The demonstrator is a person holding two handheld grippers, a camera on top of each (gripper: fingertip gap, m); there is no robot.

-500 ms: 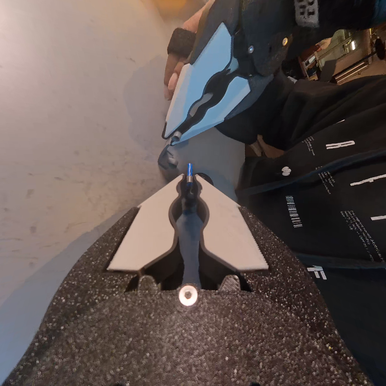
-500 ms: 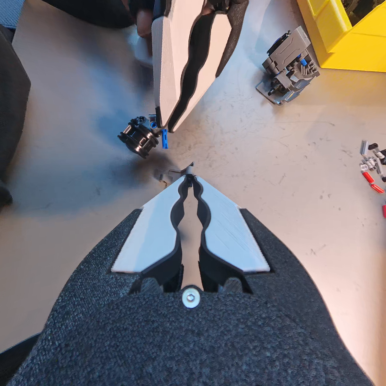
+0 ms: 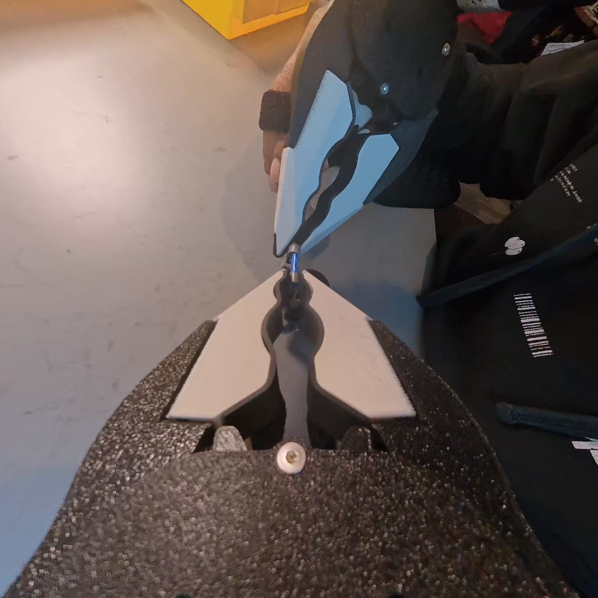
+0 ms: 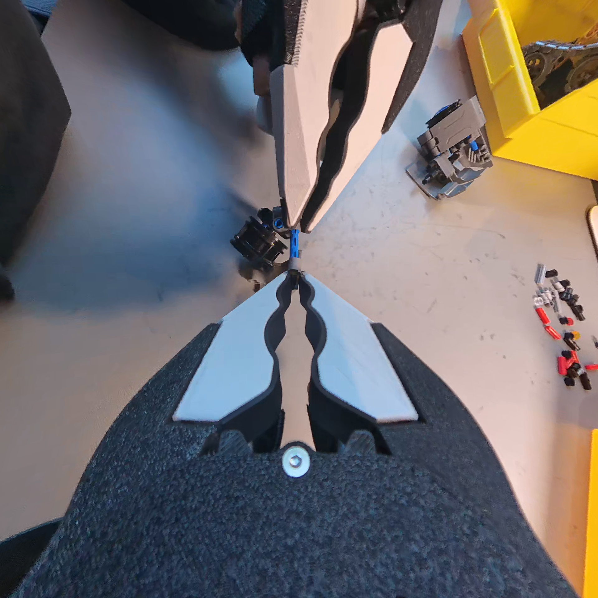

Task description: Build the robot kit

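We see the left gripper (image 3: 293,275) pinching a small black wheel assembly with a blue plastic pin (image 4: 294,243) protruding, and the right gripper (image 4: 293,275) pinching a small grey sleeve (image 4: 294,262) seated on that pin's end, tip to tip above the pale scuffed tabletop (image 4: 404,259). Beyond lie a grey brick-built module (image 4: 453,145), a yellow plastic bin (image 4: 517,81) and scattered small red, black and grey pieces (image 4: 563,326).

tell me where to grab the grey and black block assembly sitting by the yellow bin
A judgement: grip the grey and black block assembly across its flat grey side panels, coming from above. It leans near the yellow plastic bin, so the open table side gives more finger room.
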